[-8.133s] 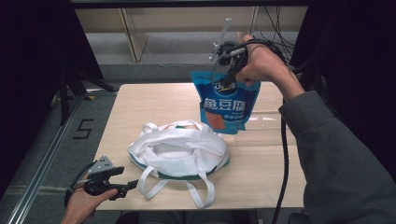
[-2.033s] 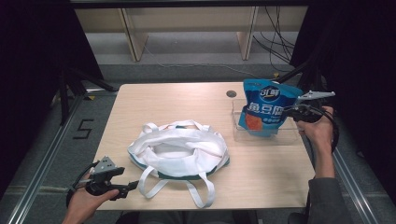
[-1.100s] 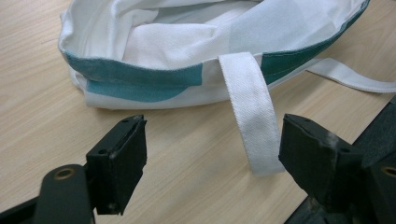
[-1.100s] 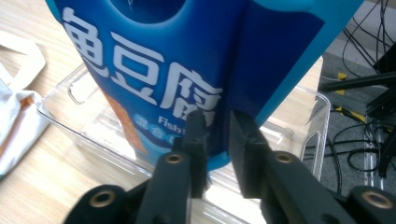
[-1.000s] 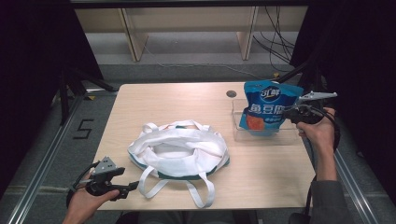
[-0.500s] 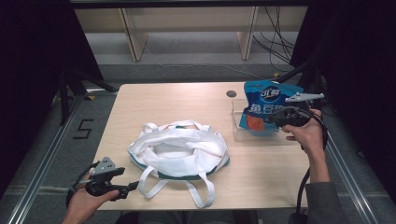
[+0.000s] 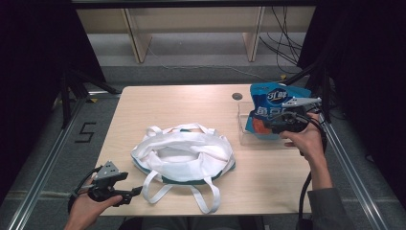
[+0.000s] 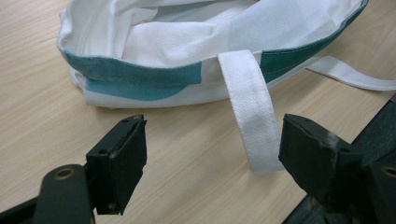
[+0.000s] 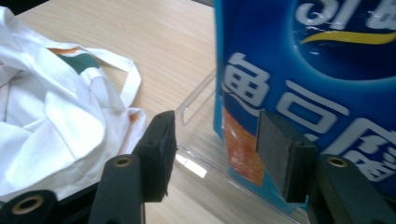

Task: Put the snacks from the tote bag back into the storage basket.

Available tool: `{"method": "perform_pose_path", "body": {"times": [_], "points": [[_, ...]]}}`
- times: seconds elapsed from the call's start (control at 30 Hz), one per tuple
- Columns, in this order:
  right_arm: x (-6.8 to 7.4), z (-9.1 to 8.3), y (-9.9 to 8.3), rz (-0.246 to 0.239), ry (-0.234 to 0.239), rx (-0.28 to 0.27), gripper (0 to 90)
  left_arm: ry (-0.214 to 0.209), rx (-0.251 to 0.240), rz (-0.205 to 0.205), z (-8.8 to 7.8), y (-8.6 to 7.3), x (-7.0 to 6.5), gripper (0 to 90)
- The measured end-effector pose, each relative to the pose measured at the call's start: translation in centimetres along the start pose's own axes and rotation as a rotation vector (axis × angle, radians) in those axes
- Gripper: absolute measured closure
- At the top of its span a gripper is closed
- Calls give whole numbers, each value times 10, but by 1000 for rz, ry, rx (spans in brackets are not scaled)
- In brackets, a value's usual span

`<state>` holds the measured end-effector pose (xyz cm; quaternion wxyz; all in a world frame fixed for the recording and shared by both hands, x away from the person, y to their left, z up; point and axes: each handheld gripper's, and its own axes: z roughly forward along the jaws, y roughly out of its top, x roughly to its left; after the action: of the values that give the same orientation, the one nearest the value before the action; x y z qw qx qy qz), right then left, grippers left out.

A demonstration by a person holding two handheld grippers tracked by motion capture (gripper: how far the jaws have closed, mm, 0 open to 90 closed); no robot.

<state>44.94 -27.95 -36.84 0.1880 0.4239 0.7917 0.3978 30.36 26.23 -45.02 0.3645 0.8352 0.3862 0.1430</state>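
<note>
While right gripper (image 9: 212,156) gapes, just opening, blue snack bag (image 9: 299,70) stands upright in clear bin (image 7: 244,136).

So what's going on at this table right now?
A person works two hand-held grippers. The right gripper has just been opening its jaws beside a blue snack pouch, which stands in a clear plastic box, not gripped. The left gripper waits open by a handle of the white cloth tote bag.

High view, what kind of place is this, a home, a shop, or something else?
Most likely a lab or recording studio rather than a home. A bare wooden table stands inside black curtains, with metal rails and a taped numeral on the grey floor and loose cables behind. A person works with handheld grippers.
</note>
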Motion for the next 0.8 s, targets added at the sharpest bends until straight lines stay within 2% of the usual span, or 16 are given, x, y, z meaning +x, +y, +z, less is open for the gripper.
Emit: {"method": "perform_pose_path", "body": {"times": [0.03, 0.07, 0.1, 0.23, 0.27, 0.3, 0.33, 0.4, 0.43, 0.5, 0.53, 0.6, 0.63, 0.7, 0.77, 0.8], "points": [[3, -1, 1, -7, 15, 17, 469, -1, 0, -1, 0, 0, 0, 225], [3, 2, 0, -26, 15, 1, 464, -1, 1, 1, 0, 0, 0, 226], [6, 2, 0, -17, 27, 12, 462, 0, 2, 1, 0, 0, 0, 226], [11, 5, 0, -45, 32, 10, 445, -1, 0, -1, 0, 0, 0, 226], [13, 4, 0, -42, 42, 27, 444, -1, 0, -2, 0, 0, 0, 226], [13, 7, -1, -57, 41, 5, 442, -1, 2, -1, 0, 0, 0, 226], [15, 6, -1, -48, 48, 26, 439, -1, 1, -3, 0, 0, 0, 226], [18, 7, -3, -43, 53, 26, 434, 0, -1, -4, 0, 0, 0, 226], [17, 8, -4, -59, 49, 21, 430, -3, -13, -9, 1, -1, 0, 226], [20, 7, -7, -62, 54, 25, 425, -7, -2, -10, 1, -1, 0, 226], [21, 5, -7, -48, 63, 40, 422, -8, -2, -11, 1, 0, 0, 226], [22, 5, -8, -42, 61, 11, 418, -8, 4, -3, 1, 0, 0, 226], [24, 4, -7, -55, 69, 18, 416, -6, 3, -3, 1, 0, 0, 226], [29, 4, -7, -44, 75, 7, 413, -6, 1, -8, 1, 0, 0, 226], [34, 4, -7, -50, 87, 19, 412, -6, -2, -14, 1, -1, 0, 226], [35, 5, -7, -67, 86, 13, 411, -6, -1, -11, 1, -1, 1, 226]]}}
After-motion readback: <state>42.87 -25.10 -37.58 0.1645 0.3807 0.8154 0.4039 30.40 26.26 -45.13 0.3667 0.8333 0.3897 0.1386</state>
